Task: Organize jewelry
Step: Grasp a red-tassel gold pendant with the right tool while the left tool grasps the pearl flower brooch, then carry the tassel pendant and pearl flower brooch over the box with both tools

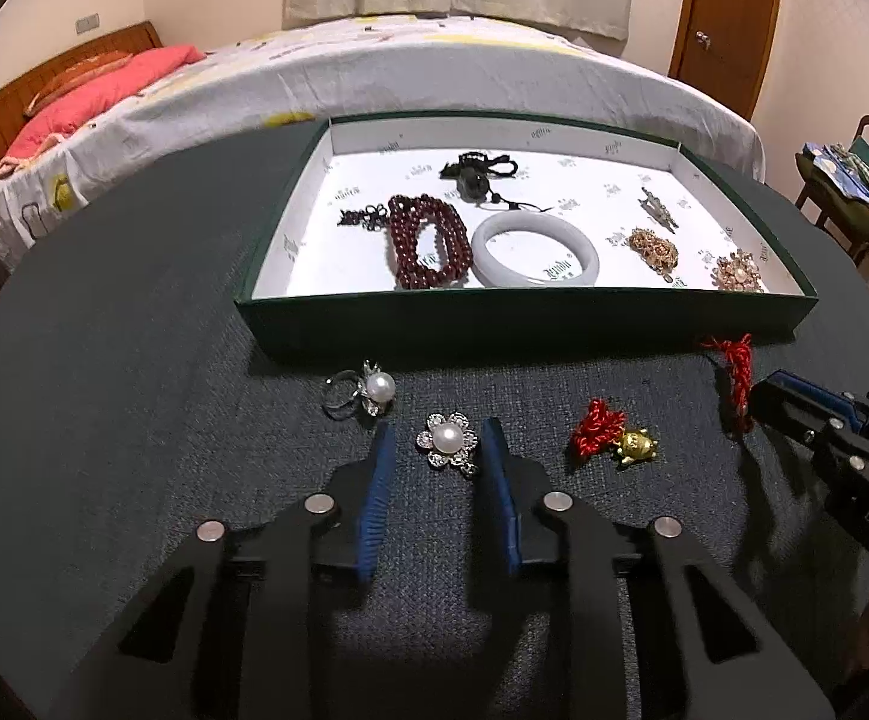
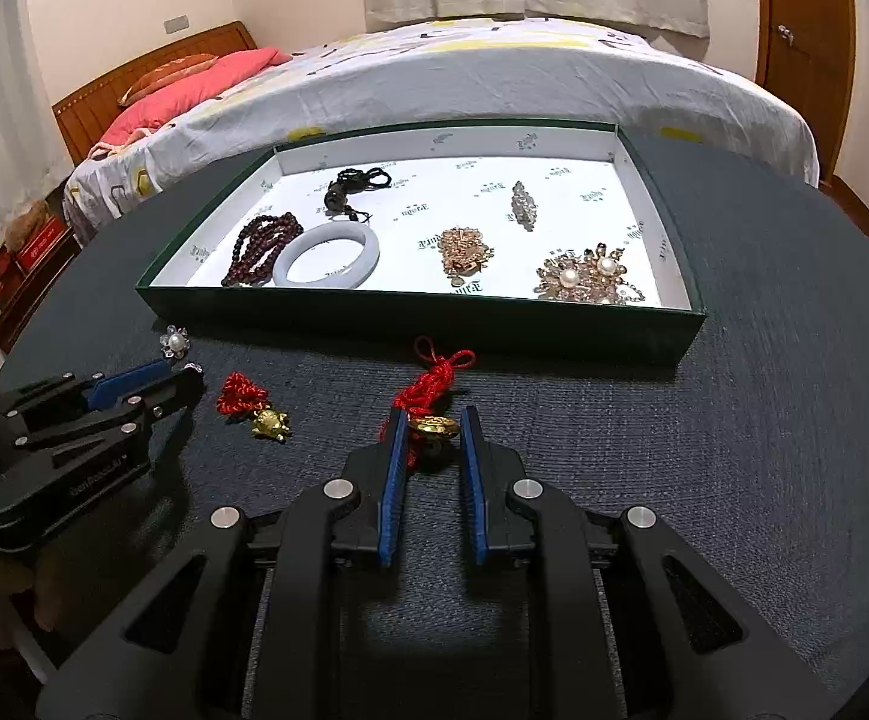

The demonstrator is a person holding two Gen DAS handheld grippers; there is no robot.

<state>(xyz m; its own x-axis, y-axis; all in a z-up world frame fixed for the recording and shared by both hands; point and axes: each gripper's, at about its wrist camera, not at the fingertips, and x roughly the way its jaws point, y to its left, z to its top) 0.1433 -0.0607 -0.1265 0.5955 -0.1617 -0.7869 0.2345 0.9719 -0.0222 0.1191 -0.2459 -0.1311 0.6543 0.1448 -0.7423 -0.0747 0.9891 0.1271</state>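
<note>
Pearl flower brooch (image 1: 448, 443) between open left claw (image 1: 437, 441) fingers.

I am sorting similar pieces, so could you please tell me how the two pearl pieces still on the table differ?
The pearl flower brooch lies flat between the open left gripper fingers; the pearl ring sits outside them, nearer the green box. The brooch has crystal petals around its pearl; the ring has a silver band beside its pearl. Both carry one white pearl and rest on the dark table.

Your right gripper (image 2: 432, 427): jaws apart, flanking the gold charm with red cord (image 2: 432, 425).
Tray (image 2: 410, 307): toward the tabletop's far edge.
Your left gripper (image 2: 185, 373): near the tabletop's left edge.
</note>
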